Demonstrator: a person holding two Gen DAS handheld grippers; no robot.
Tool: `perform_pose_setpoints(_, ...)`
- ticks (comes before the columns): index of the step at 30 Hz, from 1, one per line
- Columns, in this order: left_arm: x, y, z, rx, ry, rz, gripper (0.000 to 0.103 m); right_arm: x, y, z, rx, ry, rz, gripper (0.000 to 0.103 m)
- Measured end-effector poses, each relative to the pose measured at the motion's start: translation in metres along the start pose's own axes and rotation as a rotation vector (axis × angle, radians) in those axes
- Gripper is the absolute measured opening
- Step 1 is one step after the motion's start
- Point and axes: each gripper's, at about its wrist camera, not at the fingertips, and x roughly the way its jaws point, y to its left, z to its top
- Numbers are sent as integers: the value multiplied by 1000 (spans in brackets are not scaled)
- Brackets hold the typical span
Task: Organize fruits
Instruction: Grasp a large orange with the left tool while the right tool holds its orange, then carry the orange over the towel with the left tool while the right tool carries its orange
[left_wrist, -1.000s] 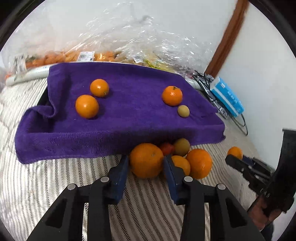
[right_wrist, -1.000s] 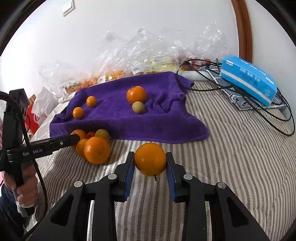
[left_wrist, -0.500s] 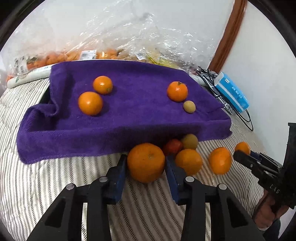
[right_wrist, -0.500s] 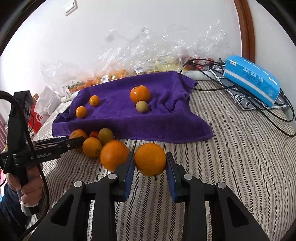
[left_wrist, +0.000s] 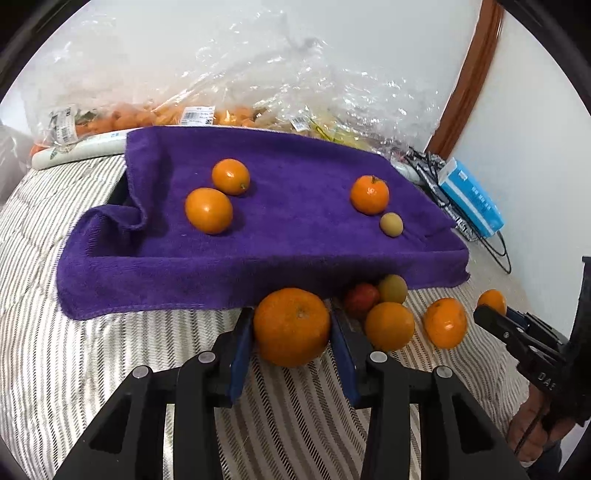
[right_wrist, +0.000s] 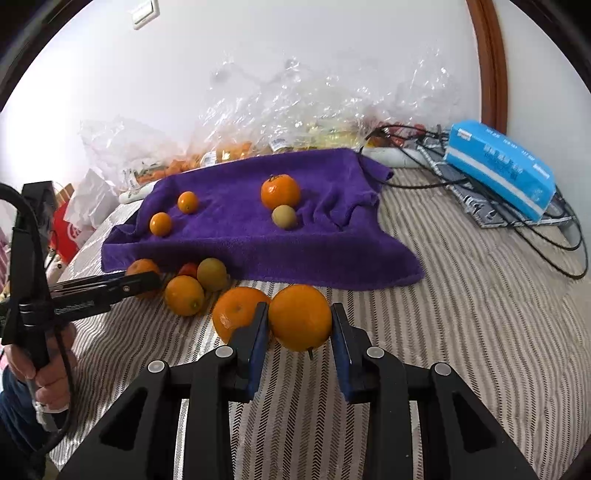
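Left gripper (left_wrist: 291, 328), lower centre, clamps a large orange (left_wrist: 291, 326) between both blue pads. Right gripper (right_wrist: 300, 323), lower centre, grips a second orange (right_wrist: 300, 317). A loose orange (right_wrist: 236, 314) touches its left finger. Upper centre: purple towel (right_wrist: 236, 236) bearing 4 fruits; striped sheet (right_wrist: 480, 314) beneath.

Fuzzy cloth towel (left_wrist: 295, 236); crinkly glossy plastic bags (left_wrist: 280, 92).

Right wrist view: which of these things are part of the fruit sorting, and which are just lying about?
Job:
held orange
loose orange
purple towel
yellow-green fruit
left gripper
right gripper

Lying about:
blue box
black cables
plastic bags
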Motion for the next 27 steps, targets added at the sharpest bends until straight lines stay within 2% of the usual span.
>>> perform_pose_setpoints(7,-18,10,1,-15,-14,15,38,-9,7,7,-20,-8,-18,32)
perform_pose_setpoints(16,-38,15,21,-37,-75,18,38,-15,30,39,-73,-55,-42,32)
perform_pose_setpoints(22,-35,17,43,-43,-104,9,38,-5,33,64,-47,-78,-44,32)
perform_pose_setpoints(27,-28,14,59,-34,-126,40,38,4,32,84,-49,-102,-54,32)
